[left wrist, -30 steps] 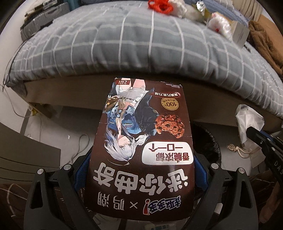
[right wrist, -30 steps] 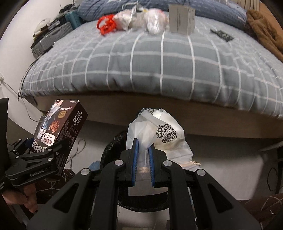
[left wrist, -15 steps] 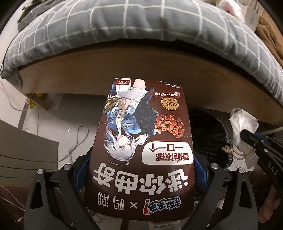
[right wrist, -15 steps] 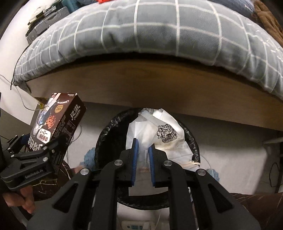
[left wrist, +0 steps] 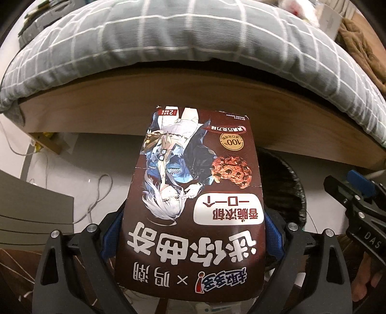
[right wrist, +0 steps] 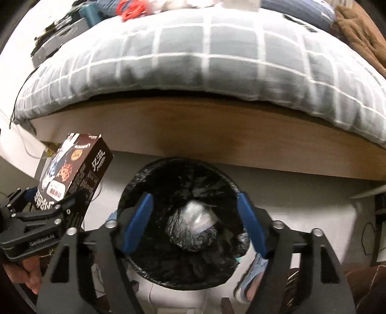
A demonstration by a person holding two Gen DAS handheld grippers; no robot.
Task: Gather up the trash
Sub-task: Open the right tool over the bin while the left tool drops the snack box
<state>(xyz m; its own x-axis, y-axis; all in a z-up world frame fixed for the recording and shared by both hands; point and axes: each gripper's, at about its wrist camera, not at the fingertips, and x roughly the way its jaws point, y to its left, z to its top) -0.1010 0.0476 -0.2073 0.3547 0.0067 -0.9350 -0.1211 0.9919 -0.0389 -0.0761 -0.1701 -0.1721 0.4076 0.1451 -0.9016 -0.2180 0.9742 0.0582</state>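
My left gripper (left wrist: 193, 231) is shut on a dark brown cookie box (left wrist: 195, 193) with a cartoon girl printed on it; it also shows at the left of the right wrist view (right wrist: 74, 174), held left of the bin. My right gripper (right wrist: 193, 224) is open and empty, right above a black-lined trash bin (right wrist: 183, 215). A pale plastic bag (right wrist: 197, 217) lies down inside the bin. In the left wrist view the bin (left wrist: 284, 183) shows behind the box at the right, with the right gripper (left wrist: 357, 195) beside it.
The bed with a grey checked duvet (right wrist: 205, 55) and wooden side board (right wrist: 193, 130) stands just behind the bin. More trash, red (right wrist: 131, 9) and white, lies on the far side of the bed. Cables (left wrist: 96, 193) and a blue slipper (right wrist: 253, 275) lie on the floor.
My right gripper opened and let go of the white bag, which dropped into the bin. Both views tilted up slightly. The left gripper kept hold of the cookie box.
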